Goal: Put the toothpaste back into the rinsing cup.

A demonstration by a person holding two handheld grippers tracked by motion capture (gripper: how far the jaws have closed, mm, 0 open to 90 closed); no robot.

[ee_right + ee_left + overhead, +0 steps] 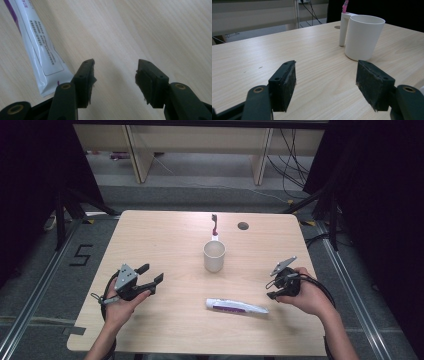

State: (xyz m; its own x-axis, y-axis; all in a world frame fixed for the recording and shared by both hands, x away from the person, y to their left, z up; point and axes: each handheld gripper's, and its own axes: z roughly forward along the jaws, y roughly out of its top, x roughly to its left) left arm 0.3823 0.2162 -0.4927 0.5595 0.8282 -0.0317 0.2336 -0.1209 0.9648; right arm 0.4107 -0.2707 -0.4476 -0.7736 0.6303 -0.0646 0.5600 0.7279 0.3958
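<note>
High view: light wood surface [165, 245] with a white cup [214, 256] near its centre. A toothbrush [214, 225] with a pink handle and dark head lies just beyond the cup, at the cup's side holder. A white toothpaste tube [236, 306] with purple print lies flat on the near side of the cup, well apart from it, long axis running left to right. A small round hole [243, 226] sits in the surface toward the far right. Left gripper [151, 274] held in the person's left hand [120, 305] at the near left, jaws spread, nothing between them, pointing toward the cup. Right gripper [272, 290] in the right hand [307, 295] at the near right, tilted down toward the surface, just beside the flat end of the tube.

Left gripper view: left gripper [325, 82] released, black pads wide apart, bare surface between them. Cup [363, 37] stands upright ahead and to the right, its narrow side holder on its left carrying the pink toothbrush [345, 6].

Right gripper view: right gripper [115, 80] released, jaws apart over bare wood. The crimped end of the toothpaste tube [41, 52] lies just left of the left jaw; contact cannot be told.
</note>
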